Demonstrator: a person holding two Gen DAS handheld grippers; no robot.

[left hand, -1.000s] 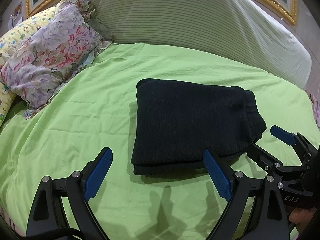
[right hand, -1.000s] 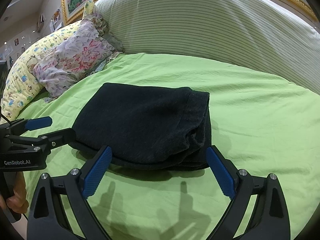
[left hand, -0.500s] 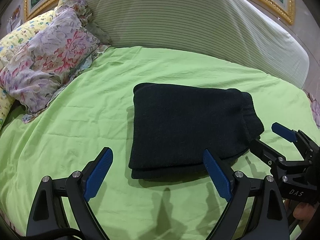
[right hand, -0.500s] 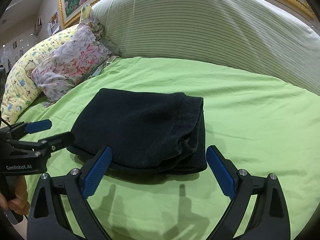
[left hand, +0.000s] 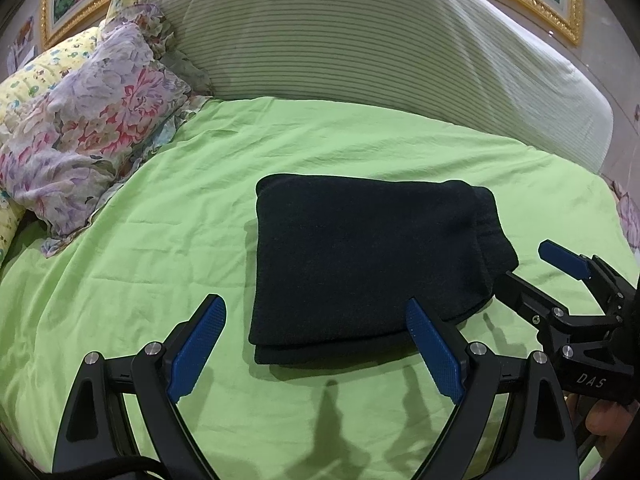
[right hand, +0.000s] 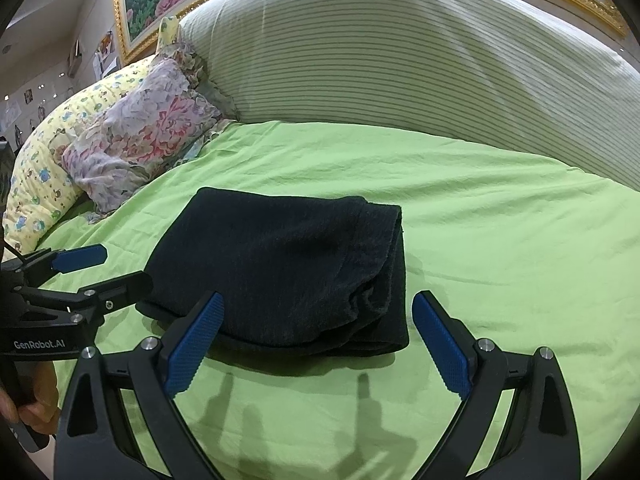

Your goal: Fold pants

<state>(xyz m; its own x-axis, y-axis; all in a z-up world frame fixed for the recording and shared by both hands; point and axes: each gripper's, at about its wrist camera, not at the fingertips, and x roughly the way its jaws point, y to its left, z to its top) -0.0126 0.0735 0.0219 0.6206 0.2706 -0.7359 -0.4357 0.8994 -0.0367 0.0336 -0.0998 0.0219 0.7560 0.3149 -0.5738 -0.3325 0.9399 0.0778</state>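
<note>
Green bedsheet [left hand: 160, 264] beneath a striped bolster [left hand: 360, 40] and floral pillow [left hand: 80, 136]. Dark pants [left hand: 360, 264], folded into a compact rectangle, lie mid-sheet. Left gripper [left hand: 316, 344] and right gripper [right hand: 316, 340] hover at its near edge, both spread wide, empty.

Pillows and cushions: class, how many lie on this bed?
3: the striped bolster along the headboard, the floral pillow at left, the yellow patterned pillow behind it. Others may lie outside view.
</note>
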